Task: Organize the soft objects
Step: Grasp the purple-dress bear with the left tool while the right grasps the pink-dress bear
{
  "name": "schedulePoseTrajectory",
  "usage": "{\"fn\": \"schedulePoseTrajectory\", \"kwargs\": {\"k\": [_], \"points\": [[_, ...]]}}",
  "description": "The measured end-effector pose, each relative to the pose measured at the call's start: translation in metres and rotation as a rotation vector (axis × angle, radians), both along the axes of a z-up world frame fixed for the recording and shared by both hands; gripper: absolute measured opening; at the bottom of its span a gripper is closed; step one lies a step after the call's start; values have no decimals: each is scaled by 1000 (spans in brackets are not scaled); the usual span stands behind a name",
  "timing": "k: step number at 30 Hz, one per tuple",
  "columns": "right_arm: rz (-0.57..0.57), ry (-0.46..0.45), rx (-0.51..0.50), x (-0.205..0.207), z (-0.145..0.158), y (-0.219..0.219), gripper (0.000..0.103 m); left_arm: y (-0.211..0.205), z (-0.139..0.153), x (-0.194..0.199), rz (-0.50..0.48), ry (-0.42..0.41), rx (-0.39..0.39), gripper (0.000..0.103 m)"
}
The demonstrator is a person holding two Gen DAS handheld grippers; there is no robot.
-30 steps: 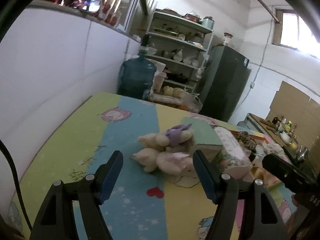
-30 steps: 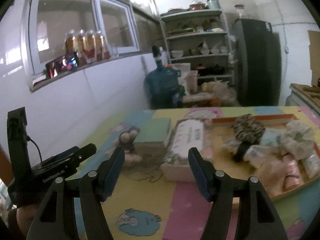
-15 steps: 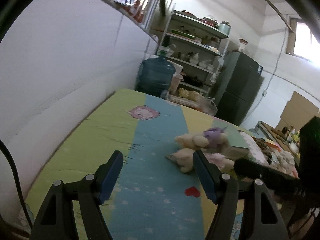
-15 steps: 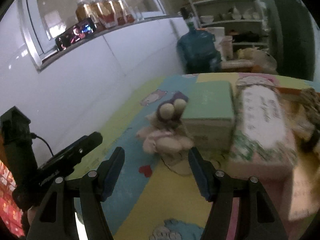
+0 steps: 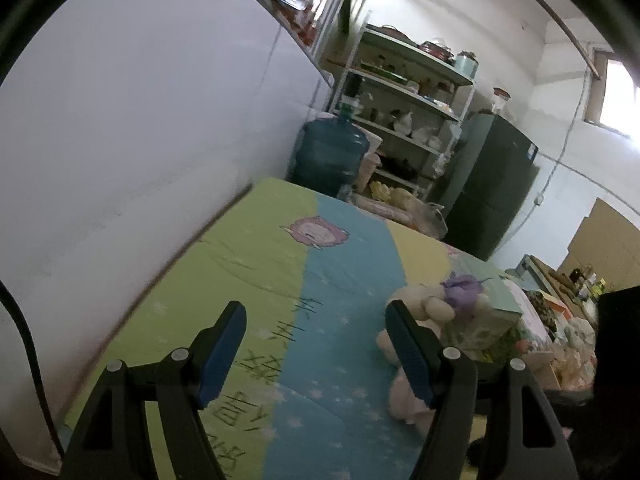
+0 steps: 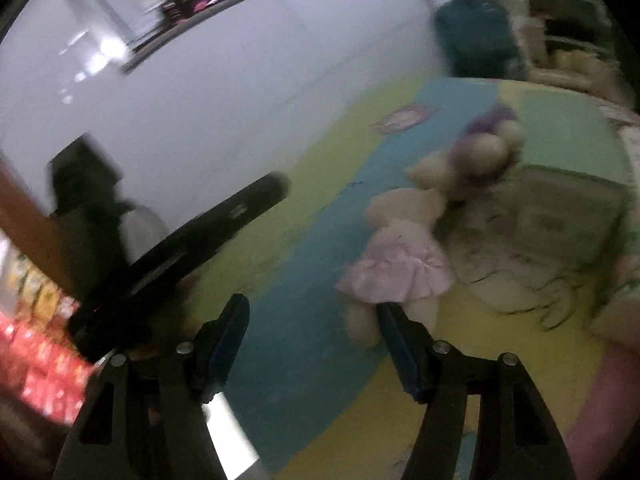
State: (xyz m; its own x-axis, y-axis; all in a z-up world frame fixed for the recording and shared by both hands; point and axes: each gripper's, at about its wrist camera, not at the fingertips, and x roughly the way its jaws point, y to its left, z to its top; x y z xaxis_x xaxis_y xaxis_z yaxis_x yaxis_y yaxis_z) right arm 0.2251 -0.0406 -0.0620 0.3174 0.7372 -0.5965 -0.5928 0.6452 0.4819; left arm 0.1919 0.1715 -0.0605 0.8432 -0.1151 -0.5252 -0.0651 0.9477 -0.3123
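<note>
1. Left tool (image 5: 314, 322) released, nothing between its fingers; mat (image 5: 256, 264) under it
2. Right tool (image 6: 312, 318) released, empty
3. Pink-skirted plush (image 6: 394, 264) lies on the mat just beyond the right tool's right finger, beside a green box (image 6: 568, 184)

White tiled wall (image 5: 140, 128) at nine o'clock. Metal shelving unit (image 5: 404, 112) and blue water jug (image 5: 328, 156) at twelve. Dark refrigerator (image 5: 492, 184), bright window (image 5: 620, 96) at two.

both wrist views low, angled down over the mat (image 5: 280, 264), sharing plush toys (image 6: 400, 264)
</note>
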Motion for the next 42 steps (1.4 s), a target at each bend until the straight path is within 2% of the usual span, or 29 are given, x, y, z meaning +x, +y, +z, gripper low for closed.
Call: {"fn": "schedulePoseTrajectory", "kwargs": {"k": [2, 3, 7, 10, 14, 15, 16, 18, 22, 25, 28, 30, 34, 38, 42], "points": [[-64, -71, -26, 1, 8, -7, 69, 6, 0, -2, 15, -3, -8, 72], [-105, -77, -54, 6, 8, -10, 69, 8, 0, -2, 19, -2, -11, 72], [-196, -34, -127, 25, -4, -4, 69, 9, -1, -1, 20, 1, -16, 72], [-209, -46, -207, 34, -13, 14, 69, 7, 0, -1, 13, 0, -7, 72], [-192, -46, -249, 38, -26, 23, 69, 7, 1, -2, 13, 0, -5, 72], [-196, -55, -256, 36, -27, 23, 59, 7, 1, -1, 11, 2, -4, 72], [-200, -60, -265, 35, -29, 22, 44, 7, 1, 0, 5, 6, -5, 72], [-190, -48, -246, 30, -28, 16, 41, 4, 2, 4, -19, 19, -7, 72], [-157, -65, -189, 2, -18, 0, 41, -10, 8, 15, -117, 29, 28, 72], [-147, -93, -145, -24, -3, -27, 41, -24, 15, 27, -249, 26, 50, 72], [-190, -132, -124, -46, 12, -59, 41, -39, 23, 41, -437, 23, 44, 72], [-235, -155, -121, -57, 18, -79, 41, -44, 26, 45, -464, 38, 36, 72], [-302, -184, -98, -72, 22, -110, 42, -66, 26, 47, -411, 52, 12, 72], [-316, -191, -74, -76, 22, -123, 42, -90, 9, 47, -288, 96, 11, 72], [-309, -193, -51, -86, 18, -134, 42, -101, -5, 50, -233, 118, -21, 72]]}}
